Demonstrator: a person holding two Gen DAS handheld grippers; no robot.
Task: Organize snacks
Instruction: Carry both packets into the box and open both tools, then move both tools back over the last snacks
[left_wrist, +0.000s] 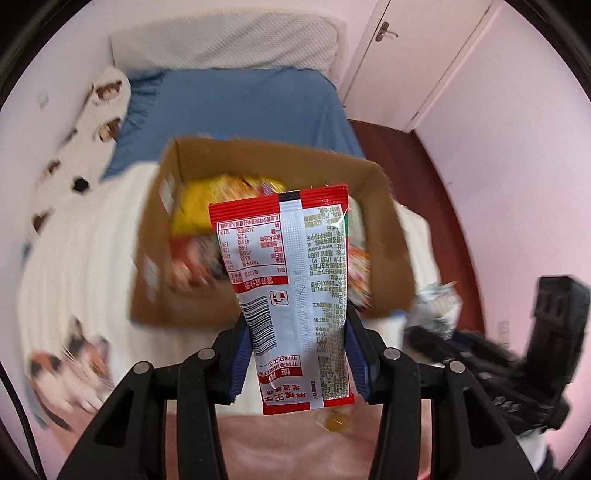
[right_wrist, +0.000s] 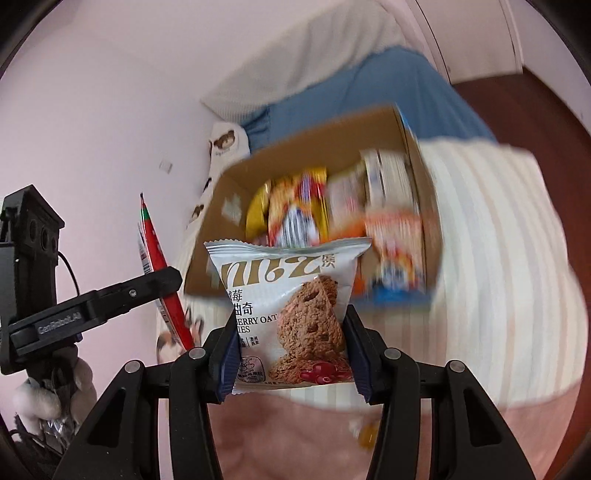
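My left gripper (left_wrist: 295, 347) is shut on a red and white snack packet (left_wrist: 291, 280), back side facing me, held upright above the bed in front of the cardboard box (left_wrist: 192, 162). The box holds several snack bags, among them a yellow one (left_wrist: 199, 206). My right gripper (right_wrist: 290, 350) is shut on a white oat cookie packet (right_wrist: 291, 306), held just before the same box (right_wrist: 332, 136). In the right wrist view the left gripper (right_wrist: 162, 284) shows at the left with the red packet (right_wrist: 155, 258) edge-on.
The box stands on a cream striped blanket (left_wrist: 74, 266) over a blue sheet (left_wrist: 240, 107) with a white pillow (left_wrist: 229, 40) behind. A pink blanket (right_wrist: 295, 435) lies nearest me. Pink walls, a door (left_wrist: 402, 55) and dark wood floor (left_wrist: 436, 177) are at the right.
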